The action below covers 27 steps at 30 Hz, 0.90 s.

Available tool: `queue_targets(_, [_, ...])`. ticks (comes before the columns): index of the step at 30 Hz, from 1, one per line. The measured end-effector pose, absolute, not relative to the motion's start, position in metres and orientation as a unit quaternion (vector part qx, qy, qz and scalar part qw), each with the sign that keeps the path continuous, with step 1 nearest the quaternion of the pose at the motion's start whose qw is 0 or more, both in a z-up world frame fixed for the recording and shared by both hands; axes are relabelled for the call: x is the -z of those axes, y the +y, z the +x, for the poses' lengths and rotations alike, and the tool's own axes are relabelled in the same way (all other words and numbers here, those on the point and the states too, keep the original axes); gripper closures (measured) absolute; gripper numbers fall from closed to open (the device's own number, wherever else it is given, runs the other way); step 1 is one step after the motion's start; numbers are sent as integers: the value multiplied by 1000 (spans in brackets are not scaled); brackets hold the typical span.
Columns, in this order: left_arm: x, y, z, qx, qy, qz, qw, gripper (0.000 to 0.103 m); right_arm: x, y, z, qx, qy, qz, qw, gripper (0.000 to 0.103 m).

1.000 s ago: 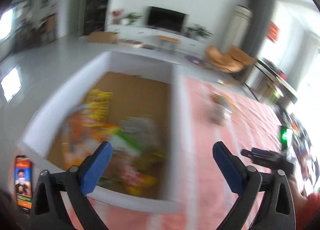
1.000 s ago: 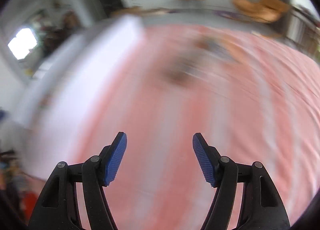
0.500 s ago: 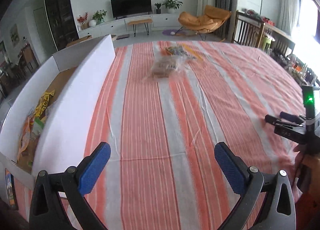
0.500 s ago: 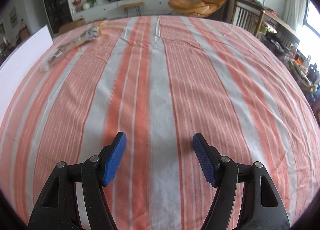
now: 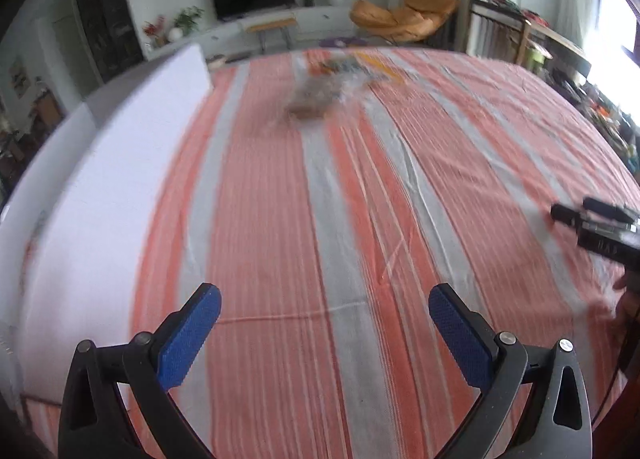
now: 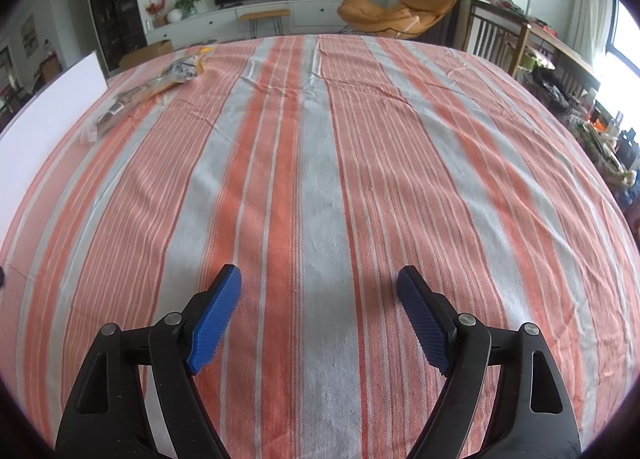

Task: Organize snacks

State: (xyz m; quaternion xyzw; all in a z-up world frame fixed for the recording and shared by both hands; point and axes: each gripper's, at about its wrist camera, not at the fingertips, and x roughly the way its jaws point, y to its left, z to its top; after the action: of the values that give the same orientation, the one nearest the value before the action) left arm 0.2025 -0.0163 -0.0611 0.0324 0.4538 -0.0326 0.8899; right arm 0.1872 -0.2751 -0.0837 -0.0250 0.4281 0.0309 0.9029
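Observation:
Clear-wrapped snack packs (image 5: 320, 93) lie blurred at the far end of the striped cloth, with an orange pack (image 5: 376, 65) behind them. From the right wrist the same packs (image 6: 136, 97) and a blue-and-yellow bag (image 6: 184, 69) sit far left. A white box wall (image 5: 100, 195) runs along the left; its inside is hidden. My left gripper (image 5: 324, 313) is open over bare cloth. My right gripper (image 6: 320, 293) has its jaws opening, nothing between them. The right tool's body (image 5: 600, 227) shows at the left wrist view's right edge.
The orange-and-grey striped tablecloth (image 6: 328, 163) covers the whole table. The white box (image 6: 44, 115) stands at the left edge. Beyond the table are a TV stand, an orange lounge chair (image 6: 392, 15) and wooden chairs (image 6: 500, 35) to the right.
The left gripper swung right from above the open snack box to the bare cloth beside it. The right gripper's view settled from blur, and its jaws spread wider.

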Motion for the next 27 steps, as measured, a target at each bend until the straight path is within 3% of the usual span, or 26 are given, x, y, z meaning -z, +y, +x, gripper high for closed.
queue_targets(6, [60,-4,250,83,470,24,878,0,84,-275,187,-31,428,-25,903,20])
queue_targets(13, [40,-5,368,107,491,20,864,0,84,-275,187,-31,428,-25,903,19])
queue_targets(23, [85,3,471,59,549,-1,834,1,85,-274,187,-32,429,-24,903,18])
queue_targets(24, [86,5,471,58,543,-5,838,3,85,-274,187,-33,429,-24,902,18])
queue_targets(26, [82,6,465,56,523,-6,851,27,85,-273,188,-33,429,-24,902,18])
queue_targets(27, [78,7,460,52,512,-9,857,44,85,-273,188,-33,429,-24,902,18])
